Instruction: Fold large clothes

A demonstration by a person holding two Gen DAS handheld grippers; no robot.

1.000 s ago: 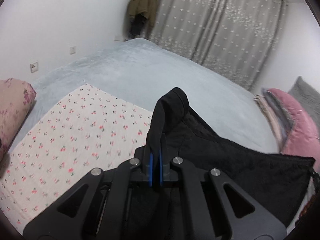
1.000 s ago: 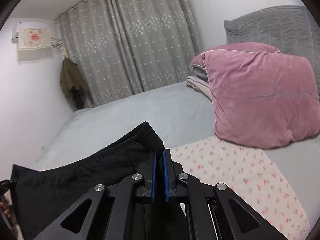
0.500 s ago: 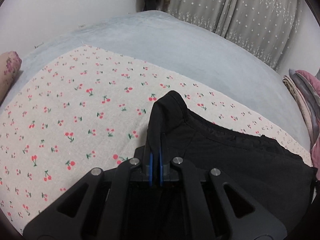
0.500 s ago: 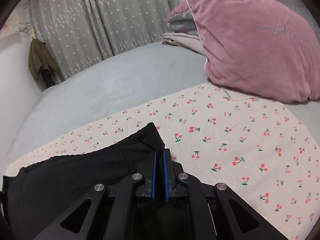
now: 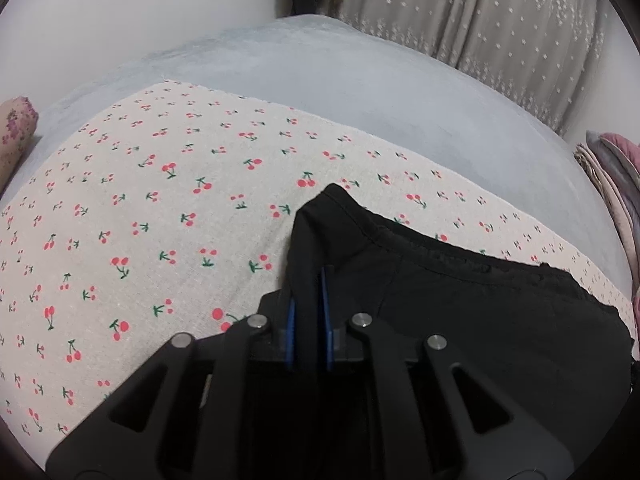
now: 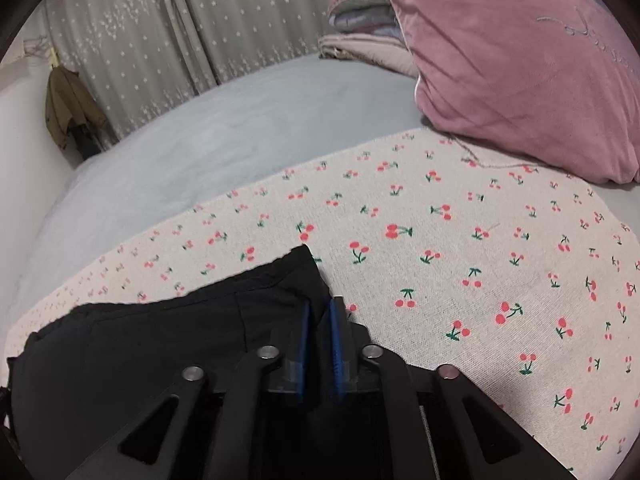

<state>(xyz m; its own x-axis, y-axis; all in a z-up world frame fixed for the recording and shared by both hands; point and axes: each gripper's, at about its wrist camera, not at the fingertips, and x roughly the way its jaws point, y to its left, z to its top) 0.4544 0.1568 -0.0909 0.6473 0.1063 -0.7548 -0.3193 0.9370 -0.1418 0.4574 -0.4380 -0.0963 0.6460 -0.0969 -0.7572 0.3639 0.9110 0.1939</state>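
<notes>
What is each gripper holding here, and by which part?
Both hold the black garment: the left gripper pinches its left top corner, the right gripper its right top corner, over the cherry-print cloth.

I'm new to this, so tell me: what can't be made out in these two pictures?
- Black garment: its lower part, both views, hidden behind the left gripper and right gripper and the bottom edge.
- Pink pillow: right wrist view, cut by the rim.
- Cherry-print cloth: near edge, out of frame.
</notes>
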